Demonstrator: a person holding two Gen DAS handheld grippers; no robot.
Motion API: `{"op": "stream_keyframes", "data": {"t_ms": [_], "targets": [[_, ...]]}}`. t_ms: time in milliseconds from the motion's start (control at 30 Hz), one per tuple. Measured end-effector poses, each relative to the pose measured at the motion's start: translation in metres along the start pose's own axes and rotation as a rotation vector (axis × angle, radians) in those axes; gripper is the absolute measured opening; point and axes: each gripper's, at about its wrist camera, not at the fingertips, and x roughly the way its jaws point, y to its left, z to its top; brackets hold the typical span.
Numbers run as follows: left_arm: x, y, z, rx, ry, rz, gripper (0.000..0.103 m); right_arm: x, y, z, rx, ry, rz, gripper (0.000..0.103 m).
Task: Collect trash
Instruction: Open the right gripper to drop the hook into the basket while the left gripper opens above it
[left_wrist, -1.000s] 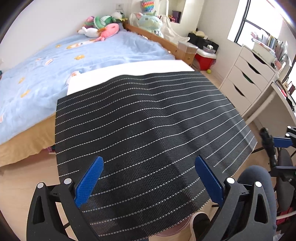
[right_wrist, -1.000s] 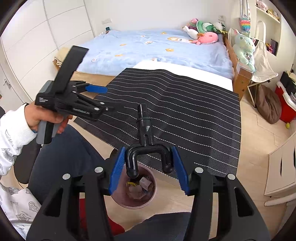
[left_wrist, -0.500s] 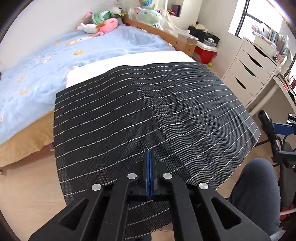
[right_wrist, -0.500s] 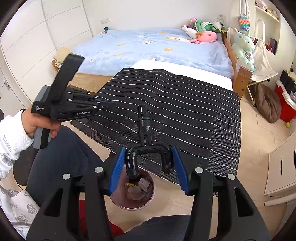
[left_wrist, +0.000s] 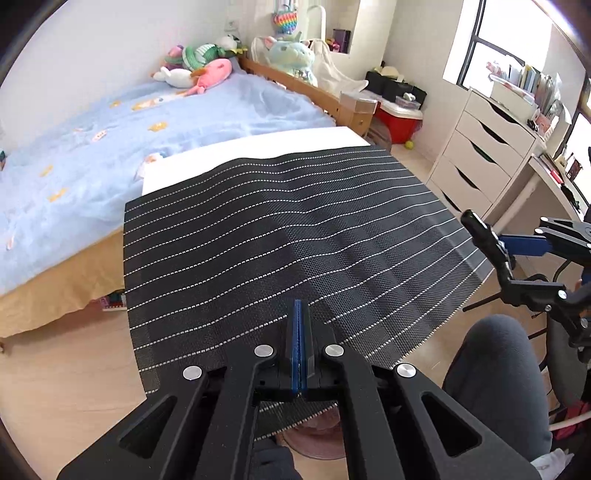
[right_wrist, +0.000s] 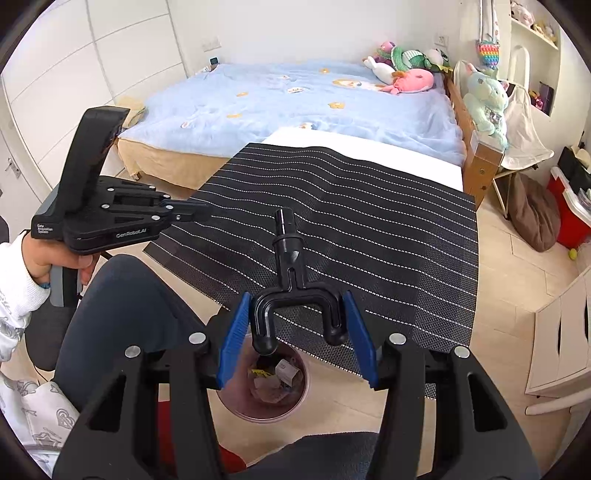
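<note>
- Your left gripper (left_wrist: 300, 314) has its blue fingers (left_wrist: 297, 354) pressed flat together, nothing between them; it hangs over the near part of the black striped mat (left_wrist: 280, 236).
- Your right gripper (right_wrist: 298, 325) grips a black Y-shaped plastic part (right_wrist: 291, 291) — the fingers (right_wrist: 233, 334) press on its two prongs, stem pointing away from you toward the bed (right_wrist: 295, 107).
- The mat covers a white-topped counter (right_wrist: 369, 147) just beside the bed.
- The trash bin (right_wrist: 236, 400) stands on the floor under the mat's near edge, directly below the right gripper — crumpled wrappers (right_wrist: 273, 378) lie inside it.
- In the right wrist view your left hand (right_wrist: 48, 258) holds the left gripper's handle, off to the left of the mat, apart from the held part.
- Plush toys (left_wrist: 199, 66) lie at the far end of the bed.
</note>
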Motion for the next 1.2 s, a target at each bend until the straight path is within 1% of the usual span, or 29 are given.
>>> {"op": "stream_keyframes", "data": {"t_ms": [267,667,867,1200], "targets": [[-0.022,-0.009,-0.007,0.008,-0.038,-0.006,0.0,-0.013,0.007,-0.001,-0.016,-0.023,0.007,0.052],[-0.058,-0.025,-0.026,0.027,-0.089,-0.031,0.0,-0.037,0.031,-0.007,-0.062,-0.054,0.023,0.052],[-0.069,-0.031,-0.039,0.032,-0.091,-0.042,0.0,-0.044,0.045,-0.016,-0.073,-0.057,0.041,0.052],[-0.072,-0.037,-0.062,0.035,-0.067,-0.057,0.0,-0.039,0.06,-0.035,-0.072,-0.026,0.076,0.052]]}}
